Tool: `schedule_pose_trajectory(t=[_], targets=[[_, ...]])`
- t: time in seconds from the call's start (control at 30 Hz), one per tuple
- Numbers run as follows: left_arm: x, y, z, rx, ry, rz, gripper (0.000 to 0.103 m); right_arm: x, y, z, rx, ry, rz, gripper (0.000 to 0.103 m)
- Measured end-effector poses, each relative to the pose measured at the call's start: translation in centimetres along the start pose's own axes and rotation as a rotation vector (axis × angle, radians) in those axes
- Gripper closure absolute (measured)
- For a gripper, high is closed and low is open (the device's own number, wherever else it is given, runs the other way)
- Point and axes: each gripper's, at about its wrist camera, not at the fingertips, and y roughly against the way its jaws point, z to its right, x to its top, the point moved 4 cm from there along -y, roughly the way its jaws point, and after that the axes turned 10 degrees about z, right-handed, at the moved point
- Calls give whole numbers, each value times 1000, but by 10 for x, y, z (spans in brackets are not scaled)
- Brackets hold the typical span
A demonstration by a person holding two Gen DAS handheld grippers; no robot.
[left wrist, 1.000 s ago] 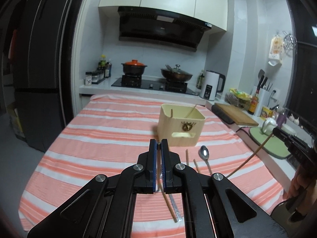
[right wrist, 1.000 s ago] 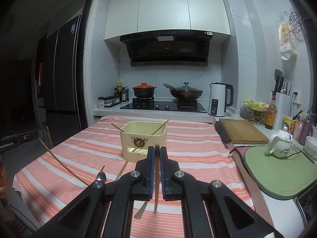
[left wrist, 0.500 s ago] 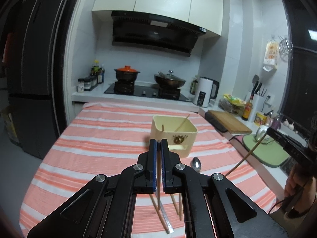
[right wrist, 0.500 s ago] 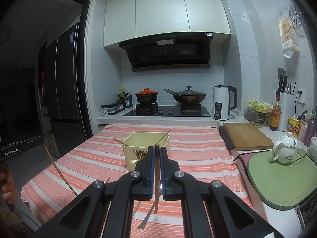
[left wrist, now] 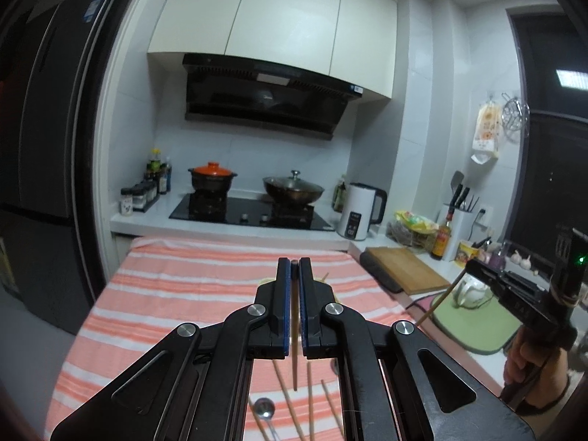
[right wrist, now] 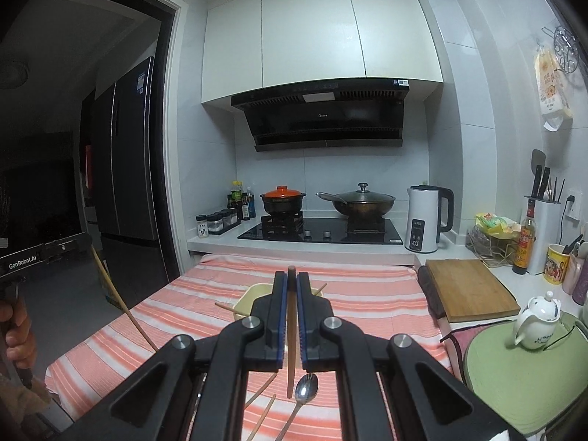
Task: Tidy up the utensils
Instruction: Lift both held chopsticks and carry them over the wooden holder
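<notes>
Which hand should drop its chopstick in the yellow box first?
Either, roughly. Both the left gripper and the right gripper are shut on a chopstick, each lined up with the box just beyond its fingers.

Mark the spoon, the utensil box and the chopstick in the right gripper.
spoon (right wrist: 307, 392), right wrist view, on the bowl.
utensil box (right wrist: 247, 300), right wrist view, on the left rim.
chopstick (right wrist: 291, 375), right wrist view, on the lower shaft below the right gripper (right wrist: 291, 275).
</notes>
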Motion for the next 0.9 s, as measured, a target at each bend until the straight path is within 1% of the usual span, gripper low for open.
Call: schedule_pose_trajectory(t=[0.13, 0.27, 0.4, 0.5, 0.57, 0.67, 0.77, 0.83, 0.9], targets=[[26, -35, 2, -15, 25, 6, 101, 25, -25, 2, 8, 10, 20, 98], [43, -73, 3, -6, 45, 15, 101, 46, -55, 5, 4, 15, 44, 98], [46, -110, 5, 22, 43, 14, 101, 55, -89, 9, -4, 17, 64, 98], [39, -137, 3, 40, 44, -12, 101, 51, -118, 13, 1, 0, 52, 98], [30, -154, 0, 47, 48, -44, 101, 44, -137, 14, 12, -9, 19, 98], [12, -180, -5, 55, 52, -103, 101, 28, -166, 17, 34, -51, -67, 98], [-9, -203, -7, 57, 50, -182, 101, 7, -195, 20, 45, -75, -169, 98], [-24, -216, -9, 59, 52, -231, 101, -11, -214, 21, 51, -75, -256, 98], [-40, -227, -10, 53, 52, -281, 101, -27, -227, 22, 52, -86, -315, 98]])
